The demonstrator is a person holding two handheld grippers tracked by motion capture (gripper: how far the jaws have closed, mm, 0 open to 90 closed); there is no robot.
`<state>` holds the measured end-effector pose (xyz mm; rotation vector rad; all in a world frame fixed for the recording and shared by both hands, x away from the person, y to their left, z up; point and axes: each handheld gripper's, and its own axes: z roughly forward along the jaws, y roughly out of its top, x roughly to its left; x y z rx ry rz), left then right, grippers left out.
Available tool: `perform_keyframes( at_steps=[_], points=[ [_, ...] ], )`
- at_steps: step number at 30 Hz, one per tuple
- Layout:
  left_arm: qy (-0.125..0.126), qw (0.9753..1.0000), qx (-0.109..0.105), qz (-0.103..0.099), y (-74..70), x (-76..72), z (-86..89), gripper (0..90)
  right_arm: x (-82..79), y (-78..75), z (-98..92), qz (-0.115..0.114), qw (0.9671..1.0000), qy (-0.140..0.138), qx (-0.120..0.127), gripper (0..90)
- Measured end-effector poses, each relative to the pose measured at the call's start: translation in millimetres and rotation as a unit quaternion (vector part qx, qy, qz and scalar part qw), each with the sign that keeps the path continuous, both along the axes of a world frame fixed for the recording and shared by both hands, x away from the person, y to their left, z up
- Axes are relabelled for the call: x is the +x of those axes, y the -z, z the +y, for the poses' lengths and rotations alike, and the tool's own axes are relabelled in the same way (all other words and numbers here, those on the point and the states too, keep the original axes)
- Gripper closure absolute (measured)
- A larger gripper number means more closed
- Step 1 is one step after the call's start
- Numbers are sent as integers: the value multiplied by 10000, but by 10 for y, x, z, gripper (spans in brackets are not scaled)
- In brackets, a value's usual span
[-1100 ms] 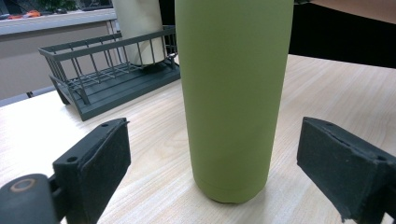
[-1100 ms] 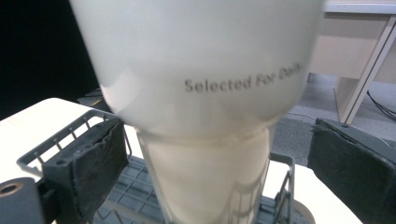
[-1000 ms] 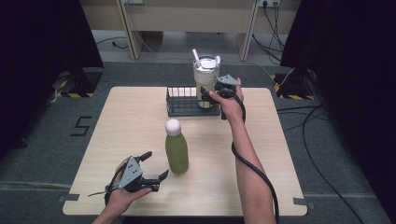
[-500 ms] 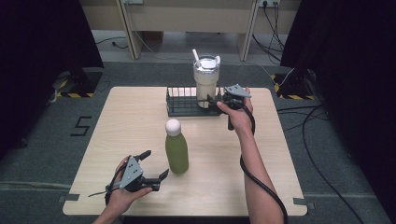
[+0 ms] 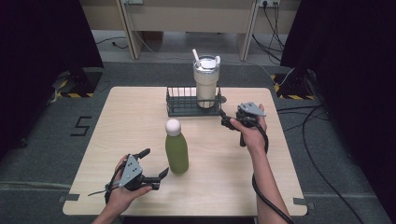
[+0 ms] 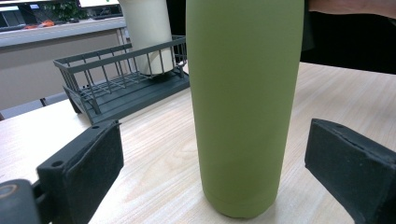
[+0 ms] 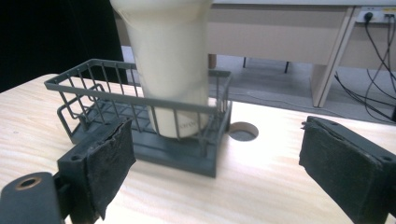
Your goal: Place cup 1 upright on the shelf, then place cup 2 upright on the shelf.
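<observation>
With our left gripper (image 5: 152,164) spread wide around the green bottle (image 5: 177,148) standing mid-bench and our right gripper (image 5: 229,120) open and empty near the tumbler (image 5: 206,83) in its rack (image 5: 184,105), a hasty off-centre close could topple that tall bottle.

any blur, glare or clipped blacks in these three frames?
High view: even light, soft overall; both sides beyond the table crush to black. Left gripper view: green bottle sharp, mild sheen, top cropped; the claw's pads slightly soft. Right gripper view: cream tumbler a little blurred, wire basket crisper, dark upper left corner.
</observation>
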<state>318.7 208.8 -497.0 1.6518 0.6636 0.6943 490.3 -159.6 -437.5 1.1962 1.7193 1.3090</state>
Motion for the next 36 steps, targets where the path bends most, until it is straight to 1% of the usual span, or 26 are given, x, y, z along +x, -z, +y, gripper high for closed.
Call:
perform_keyframes(
  at_steps=[3, 4, 6, 9, 14, 17, 19, 22, 24, 26, 29, 32, 35, 36],
  points=[
    [10, 10000, -7, -28, -10, -24, -2, 35, -95, 38, -74, -1, 10000, 45, -18, 103],
    [10, 10000, -6, -33, -14, -31, -2, 35, -130, 49, -94, 41, 10000, 53, 44, 106],
    [12, 10000, -15, -30, -21, -41, -4, 32, -202, 62, -131, 49, 9999, 73, 97, 108],
    [21, 10000, -32, -44, -31, -48, -9, 29, -297, 79, -197, 17, 9998, 119, 125, 109],
    [19, 10000, -53, -37, -37, -41, -21, 28, -446, 130, -311, 30, 9996, 233, 177, 110],
    [24, 10000, -37, -53, -42, -40, -33, 27, -547, 207, -359, 105, 9996, 225, 91, 110],
    [24, 10000, -34, -49, -44, -39, -39, 27, -618, 261, -395, 127, 9996, 239, 83, 110],
    [36, 10000, -36, -46, -48, -29, -63, 26, -714, 354, -459, 177, 9995, 278, -26, 110],
    [56, 10000, -16, -67, -57, -23, -80, 26, -768, 406, -505, 198, 9993, 306, -21, 110],
    [45, 9999, -75, -67, -72, -11, -85, 25, -813, 439, -544, 196, 9992, 348, -20, 110],
    [63, 9999, -89, -57, -77, 12, -90, 25, -874, 471, -581, 189, 9991, 384, -70, 110],
    [97, 9999, -131, -49, -84, 28, -107, 24, -916, 469, -603, 154, 9989, 403, -190, 110],
    [127, 9998, -142, -41, -98, 59, -133, 23, -957, 458, -623, 129, 9986, 493, -151, 113],
    [135, 9998, -147, -33, -100, 73, -145, 23, -963, 462, -621, 126, 9987, 469, -177, 112]
  ],
)
